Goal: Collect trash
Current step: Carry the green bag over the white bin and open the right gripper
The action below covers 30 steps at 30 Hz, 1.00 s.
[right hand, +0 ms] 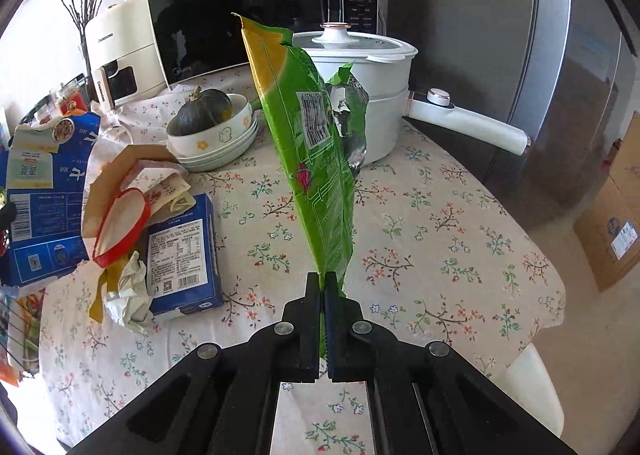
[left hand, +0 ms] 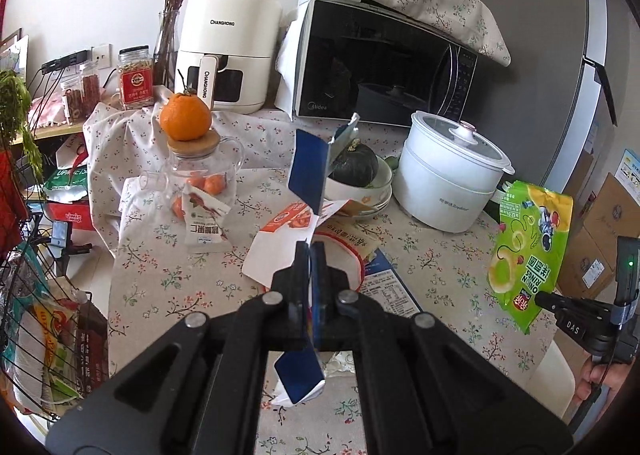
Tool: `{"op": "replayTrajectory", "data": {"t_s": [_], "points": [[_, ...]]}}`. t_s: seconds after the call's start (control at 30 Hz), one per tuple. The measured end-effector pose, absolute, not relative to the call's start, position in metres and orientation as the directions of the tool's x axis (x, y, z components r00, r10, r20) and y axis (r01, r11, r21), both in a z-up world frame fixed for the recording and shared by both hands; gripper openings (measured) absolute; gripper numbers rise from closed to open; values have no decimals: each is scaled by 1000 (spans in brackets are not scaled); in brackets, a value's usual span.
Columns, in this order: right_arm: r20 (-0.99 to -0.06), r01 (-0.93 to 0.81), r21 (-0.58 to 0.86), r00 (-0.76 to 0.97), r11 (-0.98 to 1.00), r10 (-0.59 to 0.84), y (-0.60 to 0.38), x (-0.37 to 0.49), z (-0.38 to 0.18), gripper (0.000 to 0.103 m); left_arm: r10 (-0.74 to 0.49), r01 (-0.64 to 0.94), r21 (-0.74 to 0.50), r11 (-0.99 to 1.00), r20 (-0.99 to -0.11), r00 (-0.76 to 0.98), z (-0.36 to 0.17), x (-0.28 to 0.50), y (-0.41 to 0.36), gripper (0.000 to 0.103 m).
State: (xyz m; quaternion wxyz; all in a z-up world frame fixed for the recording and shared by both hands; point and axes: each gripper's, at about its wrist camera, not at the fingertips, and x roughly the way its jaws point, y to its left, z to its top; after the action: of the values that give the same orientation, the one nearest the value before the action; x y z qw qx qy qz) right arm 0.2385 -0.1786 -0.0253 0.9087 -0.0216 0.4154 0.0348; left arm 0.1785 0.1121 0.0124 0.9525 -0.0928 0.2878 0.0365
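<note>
L wrist view
L gripper (left hand: 310, 255): clenched on blue carton (left hand: 308, 171); jaws pressed tight, carton edge-on between them.
Blue carton: flattened, sticks up and fwd from fingertips, torn silver top (left hand: 345, 137) ahead; lower flap (left hand: 299, 377) hangs below jaws, twd camera.
Table trash: orange-white carton (left hand: 280, 247) just ahead-left of tips; white sachet (left hand: 204, 221) farther left, leaning on glass jug (left hand: 208, 171); blue box (left hand: 390, 285) just right of tips.
Green snack bag (left hand: 528, 251): far right, off table, bottom corner pinched by R gripper (left hand: 540, 298).
Wire basket (left hand: 44, 319): low left, wrappers inside.
Backdrop: air fryer (left hand: 228, 51), microwave (left hand: 384, 63), white pot (left hand: 452, 171), squash in bowl (left hand: 354, 165), orange (left hand: 185, 117) on jug lid.

R wrist view
R gripper (right hand: 322, 283): clenched on green snack bag (right hand: 316, 159); jaws nearly touching, bag bottom edge between.
Green snack bag: upright above tips, torn open top, foil lining (right hand: 352, 127) showing right side; clear of tablecloth (right hand: 440, 239).
Table trash: blue box (right hand: 184, 255) left of tips; crumpled paper (right hand: 128, 291) beside it; red-rimmed wrapper (right hand: 120, 227) and brown paper (right hand: 120, 175) farther left.
Blue carton (right hand: 48, 191): far left edge, raised.
Ahead: white pot (right hand: 372, 71), handle (right hand: 468, 121) pointing right; squash in stacked bowls (right hand: 216, 135) ahead-left; microwave (right hand: 256, 15) behind.
</note>
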Motion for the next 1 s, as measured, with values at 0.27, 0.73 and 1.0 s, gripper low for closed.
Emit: {"op": "replayTrajectory", "data": {"t_s": [0.27, 0.73, 1.0], "points": [[-758, -51, -13, 652, 999, 23, -203, 221, -17, 2, -38, -65, -181, 981, -515, 856, 21, 170, 98, 1], [-762, -2, -2, 648, 1000, 0, -239, 196, -6, 2, -148, 71, -163, 984, -530, 835, 18, 163, 29, 1], [-771, 36, -5, 637, 999, -27, -265, 178, 0, 2, -212, 165, -135, 977, -560, 801, 9, 163, -21, 1]]}}
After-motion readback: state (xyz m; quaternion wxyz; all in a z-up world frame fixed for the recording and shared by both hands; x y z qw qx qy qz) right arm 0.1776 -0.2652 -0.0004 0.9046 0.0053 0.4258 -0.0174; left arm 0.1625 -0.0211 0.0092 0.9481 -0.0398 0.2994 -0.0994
